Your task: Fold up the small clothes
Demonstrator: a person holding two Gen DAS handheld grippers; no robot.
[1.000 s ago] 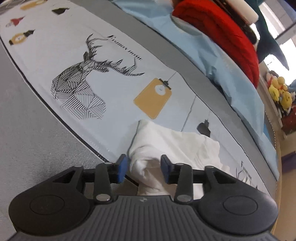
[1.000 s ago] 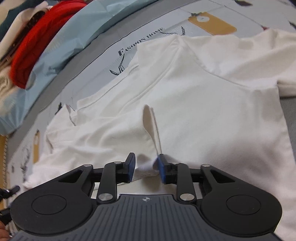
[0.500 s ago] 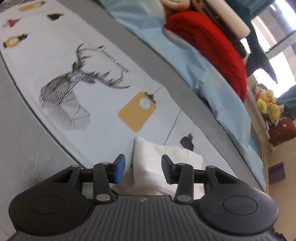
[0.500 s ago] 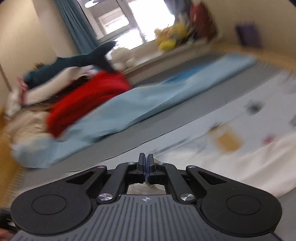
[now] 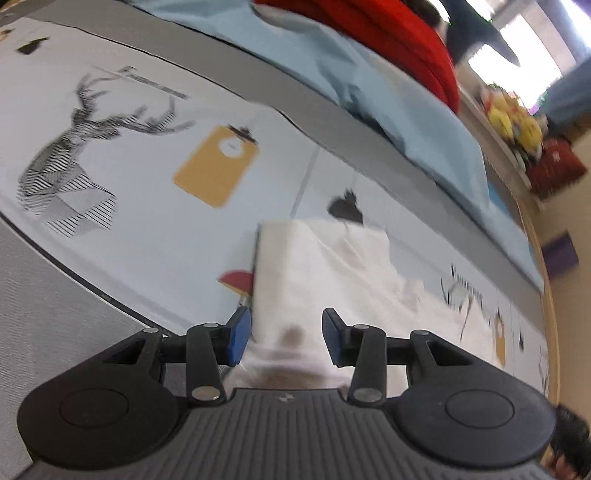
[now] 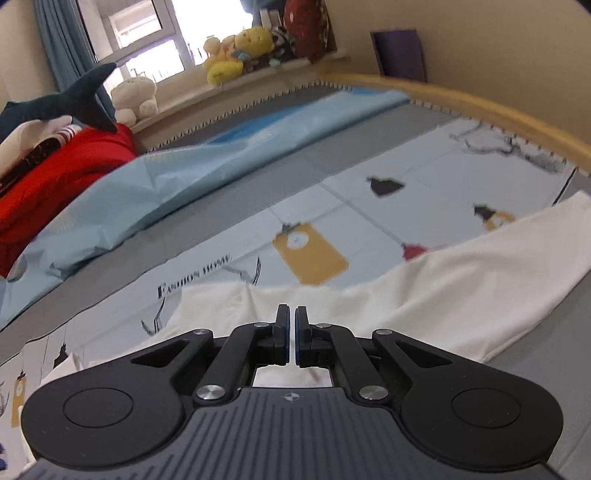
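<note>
A white garment [image 5: 325,266] lies on the printed bed sheet [image 5: 147,221], one straight folded edge on its left. My left gripper [image 5: 284,338] hovers low over its near end, jaws half apart; the cloth runs between the blue pads [image 5: 238,338] and a thin gap shows at the left pad. In the right wrist view the same white garment [image 6: 461,280] slopes up from the sheet [image 6: 351,206] towards my right gripper [image 6: 290,332]. That gripper is shut on a thin pinch of the cloth, and white fabric shows just behind its jaws.
A light blue quilt [image 6: 184,184] and a red bundle [image 6: 55,173] lie along the far side of the bed, also seen as quilt [image 5: 388,96] and red bundle [image 5: 406,29]. Plush toys [image 6: 236,55] sit on the window sill. A wooden bed rail [image 6: 480,107] curves at right.
My right gripper closed on a fold of the white garment, then rose and tipped up so the room came into view. The left gripper slid along the garment, which now looks flatter.
</note>
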